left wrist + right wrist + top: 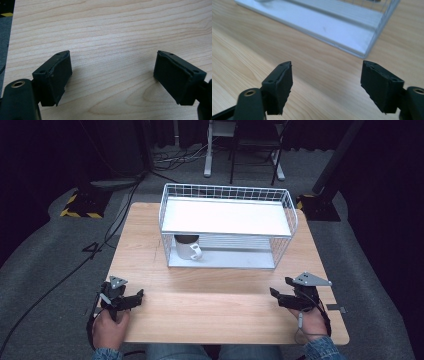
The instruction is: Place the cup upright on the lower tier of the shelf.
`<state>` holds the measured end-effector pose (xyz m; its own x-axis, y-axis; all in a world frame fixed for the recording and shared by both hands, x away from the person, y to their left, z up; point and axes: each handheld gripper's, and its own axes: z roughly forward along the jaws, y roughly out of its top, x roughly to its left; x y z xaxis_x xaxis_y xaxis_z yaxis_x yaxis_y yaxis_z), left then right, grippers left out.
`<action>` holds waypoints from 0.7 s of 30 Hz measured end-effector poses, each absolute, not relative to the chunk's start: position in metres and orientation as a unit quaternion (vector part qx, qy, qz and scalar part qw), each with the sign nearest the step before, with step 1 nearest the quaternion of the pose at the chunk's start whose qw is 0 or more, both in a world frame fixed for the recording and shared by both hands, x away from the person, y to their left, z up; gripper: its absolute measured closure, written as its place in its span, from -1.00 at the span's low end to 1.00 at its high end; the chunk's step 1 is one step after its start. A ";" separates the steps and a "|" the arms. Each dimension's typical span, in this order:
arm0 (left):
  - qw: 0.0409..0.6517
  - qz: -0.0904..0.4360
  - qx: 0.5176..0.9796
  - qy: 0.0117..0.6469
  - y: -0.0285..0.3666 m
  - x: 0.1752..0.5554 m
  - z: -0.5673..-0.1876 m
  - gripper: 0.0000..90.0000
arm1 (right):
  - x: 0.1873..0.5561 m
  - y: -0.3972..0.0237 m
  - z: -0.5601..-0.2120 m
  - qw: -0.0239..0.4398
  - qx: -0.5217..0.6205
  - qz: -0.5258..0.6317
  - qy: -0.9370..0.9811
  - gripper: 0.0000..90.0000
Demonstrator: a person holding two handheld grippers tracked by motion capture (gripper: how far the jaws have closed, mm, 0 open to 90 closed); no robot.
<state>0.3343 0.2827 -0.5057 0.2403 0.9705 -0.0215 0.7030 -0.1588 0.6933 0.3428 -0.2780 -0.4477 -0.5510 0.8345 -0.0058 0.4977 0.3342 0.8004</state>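
Both sets of jaws wide apart, nothing between them: left gripper point(131, 299) and right gripper point(280, 292) over bare desk point(210, 310); white mug point(188, 247) well ahead of jaws, inside wire rack point(227, 227).

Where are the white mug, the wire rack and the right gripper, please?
white mug point(187, 248), high view, on its side wall.
wire rack point(227, 192), high view, on its back rim.
right gripper point(279, 287), high view, between its fingertips.

Grey carpet point(45, 250) all round the wooden worktop point(220, 310), black cables point(107, 227) snaking across it. Dark curtains point(60, 150) close off the back. A white-legged desk point(207, 150) and chair point(255, 145) stand behind, yellow-black striped bases point(80, 205) at the sides.
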 end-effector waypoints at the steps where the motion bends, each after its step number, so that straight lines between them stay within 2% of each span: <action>1: 0.301 0.223 0.728 0.575 0.283 0.334 -0.506 -0.66 | 0.344 -0.284 -0.454 0.201 0.436 0.388 0.787 -0.51; 8: 0.301 0.223 0.728 0.575 0.283 0.334 -0.506 -0.66 | 0.346 -0.297 -0.474 0.183 0.463 0.370 0.784 -0.58; 17: 0.301 0.222 0.728 0.575 0.283 0.334 -0.506 -0.66 | 0.348 -0.307 -0.499 0.182 0.484 0.346 0.783 -0.67; 21: 0.301 0.223 0.728 0.575 0.283 0.334 -0.506 -0.66 | 0.347 -0.306 -0.505 0.206 0.475 0.345 0.782 -0.70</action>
